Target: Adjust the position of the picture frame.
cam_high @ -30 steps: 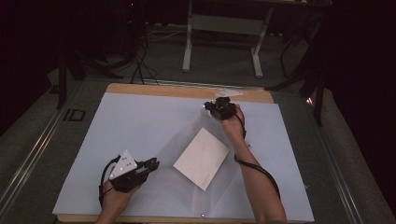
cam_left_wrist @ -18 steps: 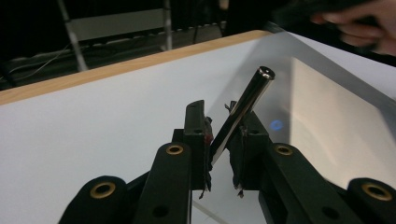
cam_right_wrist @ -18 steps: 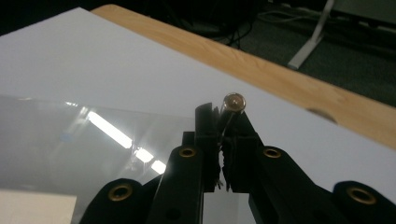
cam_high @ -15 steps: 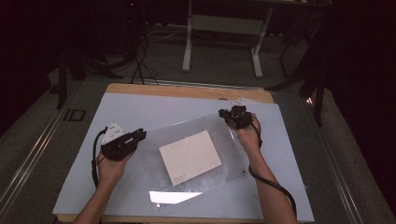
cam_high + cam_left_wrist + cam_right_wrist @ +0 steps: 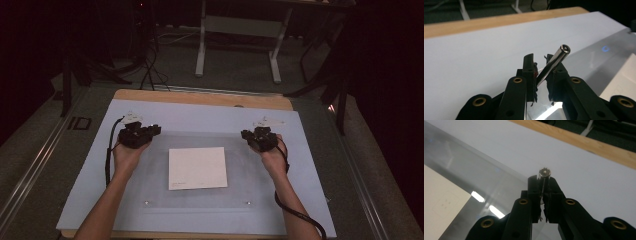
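Left tongs (image 5: pixel 540 72) and right tongs (image 5: pixel 543 192) each pinching a metal pin (image 5: pixel 554 61) at a far corner, keeping the clear sheet (image 5: pixel 150 170) flat over the desk (image 5: pixel 200 112).

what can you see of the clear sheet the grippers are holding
The clear plastic sheet is see-through and glossy, catching streaks of light. It lies flat on the white table cover, square to the person, over a white paper. Two small metal studs show near its front edge. Metal posts stand at its far corners: the left gripper is shut on a tilted one, the right gripper on the other.
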Demonstrator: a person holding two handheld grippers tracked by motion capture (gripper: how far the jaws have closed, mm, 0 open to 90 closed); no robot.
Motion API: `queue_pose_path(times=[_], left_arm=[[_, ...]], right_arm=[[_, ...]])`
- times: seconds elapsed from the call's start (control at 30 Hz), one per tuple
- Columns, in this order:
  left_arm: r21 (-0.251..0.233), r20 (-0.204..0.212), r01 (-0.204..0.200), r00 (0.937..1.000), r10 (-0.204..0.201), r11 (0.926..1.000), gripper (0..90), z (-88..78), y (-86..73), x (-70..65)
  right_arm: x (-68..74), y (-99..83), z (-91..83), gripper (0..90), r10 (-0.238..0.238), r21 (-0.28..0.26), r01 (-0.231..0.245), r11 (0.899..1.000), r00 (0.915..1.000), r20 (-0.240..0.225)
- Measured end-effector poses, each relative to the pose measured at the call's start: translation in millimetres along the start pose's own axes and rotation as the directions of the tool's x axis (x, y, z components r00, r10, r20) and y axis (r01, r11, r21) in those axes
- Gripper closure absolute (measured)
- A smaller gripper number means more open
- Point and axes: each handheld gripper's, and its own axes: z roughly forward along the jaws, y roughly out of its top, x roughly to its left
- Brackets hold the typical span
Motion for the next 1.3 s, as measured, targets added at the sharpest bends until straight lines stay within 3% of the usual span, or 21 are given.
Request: queue_pose_path(times=[0.13, 0.33, 0.47, 0.53, 0.73, 1.3], left_arm=[[0.051, -0.006, 0.034, 0.9994, -0.034, 0.9981, 79.0, 18.4, -5.9, 2.9], [0.086, -0.016, 0.049, 0.9987, -0.048, 0.9951, 79.4, 30.0, -9.9, 3.0], [0.133, -0.034, 0.083, 0.9963, -0.079, 0.9876, 79.7, 40.1, -14.6, 5.3], [0.147, -0.035, 0.081, 0.9964, -0.077, 0.9859, 79.9, 43.3, -16.9, 4.7], [0.142, -0.022, 0.088, 0.9961, -0.086, 0.9859, 80.0, 48.3, -24.1, 1.6], [0.125, -0.031, 0.089, 0.9958, -0.086, 0.9881, 80.0, 47.4, -27.2, 0.2]], right_arm=[[-3.7, -7.7, 2.8, 83.7, 0.014, 0.022, -0.014, 1.000, 0.9999, 0.006], [-10.1, -22.3, 12.9, 84.1, 0.039, 0.058, -0.038, 0.998, 0.9992, -0.006], [-12.4, -28.5, 22.0, 84.3, 0.060, 0.072, -0.059, 0.996, 0.9982, -0.010], [-12.8, -32.1, 24.9, 84.6, 0.063, 0.079, -0.063, 0.995, 0.9980, -0.004], [-17.4, -43.5, 26.7, 84.8, 0.073, 0.092, -0.071, 0.993, 0.9973, -0.010], [-18.9, -48.7, 28.8, 84.3, 0.071, 0.064, -0.070, 0.996, 0.9972, -0.021]])
